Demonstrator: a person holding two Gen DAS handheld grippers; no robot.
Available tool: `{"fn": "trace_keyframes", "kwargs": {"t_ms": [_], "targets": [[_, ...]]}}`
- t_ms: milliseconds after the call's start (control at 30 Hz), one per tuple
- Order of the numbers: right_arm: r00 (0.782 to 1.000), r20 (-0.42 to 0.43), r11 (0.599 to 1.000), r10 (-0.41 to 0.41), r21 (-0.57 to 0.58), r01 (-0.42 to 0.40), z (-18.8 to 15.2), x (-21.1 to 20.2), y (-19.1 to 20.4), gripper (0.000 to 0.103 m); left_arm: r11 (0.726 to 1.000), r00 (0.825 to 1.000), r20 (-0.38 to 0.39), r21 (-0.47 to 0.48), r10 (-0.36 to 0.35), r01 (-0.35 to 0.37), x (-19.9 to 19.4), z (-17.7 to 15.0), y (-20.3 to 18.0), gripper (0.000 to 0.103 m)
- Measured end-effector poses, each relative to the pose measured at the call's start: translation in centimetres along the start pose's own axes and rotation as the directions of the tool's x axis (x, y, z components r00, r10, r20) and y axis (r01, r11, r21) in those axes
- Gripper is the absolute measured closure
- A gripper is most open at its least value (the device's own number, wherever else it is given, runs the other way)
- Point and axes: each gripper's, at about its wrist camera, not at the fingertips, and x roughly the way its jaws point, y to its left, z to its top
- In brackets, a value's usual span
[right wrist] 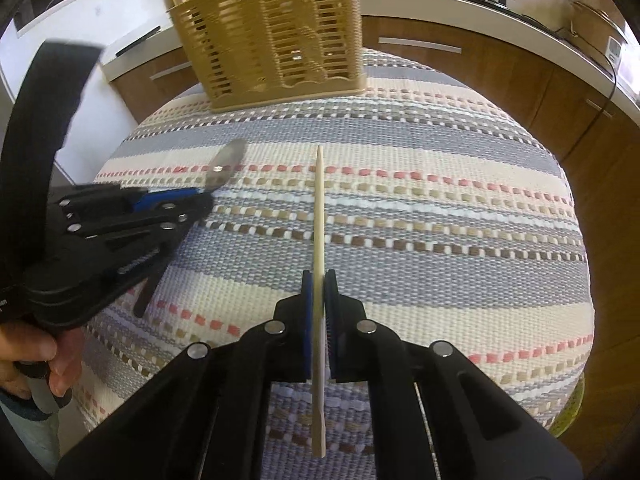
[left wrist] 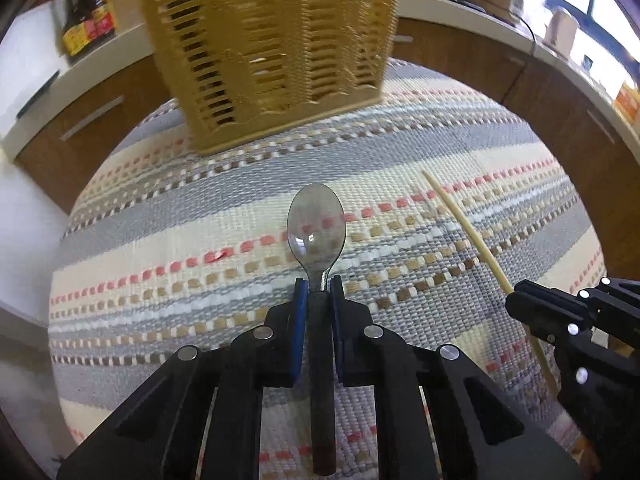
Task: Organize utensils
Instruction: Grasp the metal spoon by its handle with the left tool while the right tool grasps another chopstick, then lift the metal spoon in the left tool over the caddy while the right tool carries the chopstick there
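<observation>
The left gripper (left wrist: 319, 286) was clamped on the spoon (left wrist: 316, 226), bowl poking ahead of its fingertips over the striped cloth (left wrist: 160, 248). The right gripper (right wrist: 319, 278) pinched a pale chopstick (right wrist: 319, 208) pointing forward. The slatted basket (right wrist: 272, 36) stood ahead of both. Left of it, a dark bottle (left wrist: 86, 24) bore a yellow label, writing unreadable.

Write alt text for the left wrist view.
The left gripper clamps a metal spoon by its handle above a striped woven mat, facing a tan slatted utensil basket. At right, the right gripper holds a chopstick.
</observation>
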Motion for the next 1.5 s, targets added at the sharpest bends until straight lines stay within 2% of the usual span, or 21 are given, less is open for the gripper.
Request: {"fn": "trace_keyframes", "kwargs": {"t_ms": [200,333,433,533,767,833,933,1067,1167,1233,1333,1500], "targets": [[0.999,-0.041,1.000,0.004,0.013,-0.003,0.3,1.2,-0.7,0.098,0.997,1.000,0.019,-0.076,-0.023,0.025,-1.4,-0.9,3.1,0.093],[0.997,-0.066,0.999,0.045,0.028,-0.043,0.9,1.6,-1.0,0.097,0.992,0.998,0.020,-0.108,-0.059,0.060,-1.7,-1.7,4.6,0.093],[0.995,-0.087,0.999,0.048,0.013,-0.047,2.2,1.7,-1.0,0.089,0.991,0.997,0.027,-0.112,-0.070,0.072,-2.2,-2.2,5.4,0.093],[0.991,-0.117,0.998,0.060,-0.005,-0.061,3.8,2.0,-1.0,0.086,0.991,0.997,0.036,-0.109,-0.074,0.078,-2.6,-2.2,5.6,0.093],[0.955,-0.284,0.996,0.092,0.023,-0.089,7.3,4.4,-1.9,0.086,0.990,0.996,0.045,-0.111,-0.083,0.087,-3.6,-1.9,7.1,0.093],[0.940,-0.331,0.997,0.079,0.034,-0.072,7.9,5.3,-2.2,0.086,0.991,0.996,0.045,-0.106,-0.077,0.081,-3.8,-1.8,7.3,0.093],[0.934,-0.353,0.998,0.060,0.004,-0.062,8.5,5.6,-1.7,0.086,0.991,0.996,0.047,-0.102,-0.080,0.084,-4.0,-1.6,7.7,0.093],[0.925,-0.379,0.998,-0.014,-0.068,-0.013,8.9,6.0,-0.4,0.086,0.991,0.995,0.049,-0.099,-0.082,0.086,-3.7,-1.0,7.1,0.093],[0.923,-0.371,0.987,-0.105,-0.151,0.051,8.9,6.2,1.3,0.091,0.991,0.995,0.068,-0.108,-0.072,0.079,-3.8,-0.5,7.0,0.093],[0.924,-0.367,0.986,-0.105,-0.158,0.049,8.7,6.3,2.0,0.098,0.989,0.994,0.088,-0.126,-0.065,0.075,-4.1,-0.3,7.1,0.093],[0.934,-0.354,0.991,-0.043,-0.130,-0.003,8.7,5.8,2.5,0.098,0.982,0.989,0.135,-0.166,-0.067,0.089,-5.2,0.1,7.9,0.093],[0.971,-0.227,0.988,0.068,-0.123,-0.098,9.7,1.6,3.0,0.098,0.973,0.971,0.230,-0.203,-0.060,0.108,-8.2,1.2,9.2,0.094]]}}
